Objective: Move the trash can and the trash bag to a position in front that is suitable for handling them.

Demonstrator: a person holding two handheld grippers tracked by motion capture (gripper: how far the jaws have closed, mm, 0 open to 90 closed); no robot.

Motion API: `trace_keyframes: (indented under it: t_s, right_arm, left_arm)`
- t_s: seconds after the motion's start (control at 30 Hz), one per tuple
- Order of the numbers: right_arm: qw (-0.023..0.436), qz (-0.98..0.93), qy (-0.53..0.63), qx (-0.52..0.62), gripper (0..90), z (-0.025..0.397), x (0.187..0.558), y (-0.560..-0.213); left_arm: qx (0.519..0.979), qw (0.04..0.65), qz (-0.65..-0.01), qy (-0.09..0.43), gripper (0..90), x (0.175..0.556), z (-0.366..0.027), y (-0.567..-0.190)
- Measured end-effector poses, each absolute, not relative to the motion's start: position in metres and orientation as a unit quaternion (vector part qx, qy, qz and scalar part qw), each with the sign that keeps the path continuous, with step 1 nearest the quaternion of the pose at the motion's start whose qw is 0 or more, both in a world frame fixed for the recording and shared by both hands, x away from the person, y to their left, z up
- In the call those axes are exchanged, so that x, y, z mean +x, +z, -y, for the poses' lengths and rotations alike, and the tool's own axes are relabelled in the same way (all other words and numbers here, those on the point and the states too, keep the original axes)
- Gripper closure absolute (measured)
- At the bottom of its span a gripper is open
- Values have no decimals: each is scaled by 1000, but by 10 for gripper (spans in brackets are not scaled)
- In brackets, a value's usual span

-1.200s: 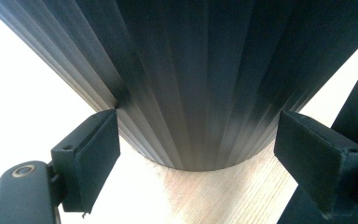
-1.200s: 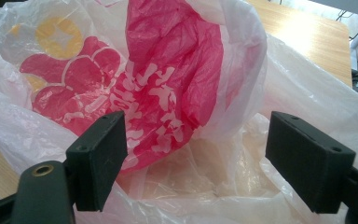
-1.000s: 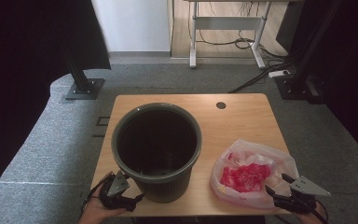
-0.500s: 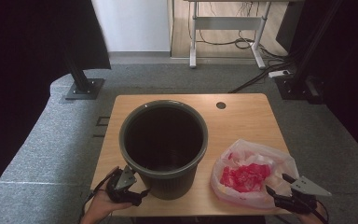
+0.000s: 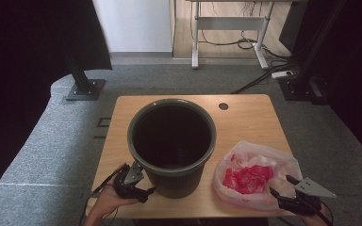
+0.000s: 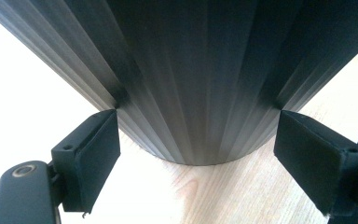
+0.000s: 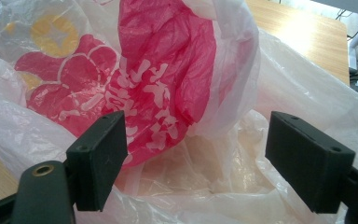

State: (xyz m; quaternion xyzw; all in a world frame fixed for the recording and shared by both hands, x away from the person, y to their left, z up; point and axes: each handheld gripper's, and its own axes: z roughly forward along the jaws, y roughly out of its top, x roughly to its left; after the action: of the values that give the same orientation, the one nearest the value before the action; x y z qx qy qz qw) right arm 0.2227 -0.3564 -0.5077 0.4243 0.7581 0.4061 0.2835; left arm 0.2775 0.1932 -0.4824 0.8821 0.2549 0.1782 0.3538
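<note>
Left claw [image 5: 141, 188] wide open vs bin [image 5: 172, 141] base, front desk edge; right claw [image 5: 283, 186] open at bag [image 5: 254, 176]. Bin unlined, nothing gripped yet.

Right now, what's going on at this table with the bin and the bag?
A person holds a claw in each hand at a wooden table. The left claw is open, its jaws set on either side of the base of a dark ribbed bin. The right claw, also open, points at a crumpled white and red plastic bag lying beside the bin. Neither thing is gripped yet.
</note>
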Motion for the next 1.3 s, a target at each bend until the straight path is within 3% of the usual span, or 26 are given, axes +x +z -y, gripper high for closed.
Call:
trace_keyframes:
  t_s: [1.3]
  right_arm:
    - [272,-757,417,424,202,360,224,-508]
  left_arm:
    - [893,361,-219,153,147,321,-154,-481]
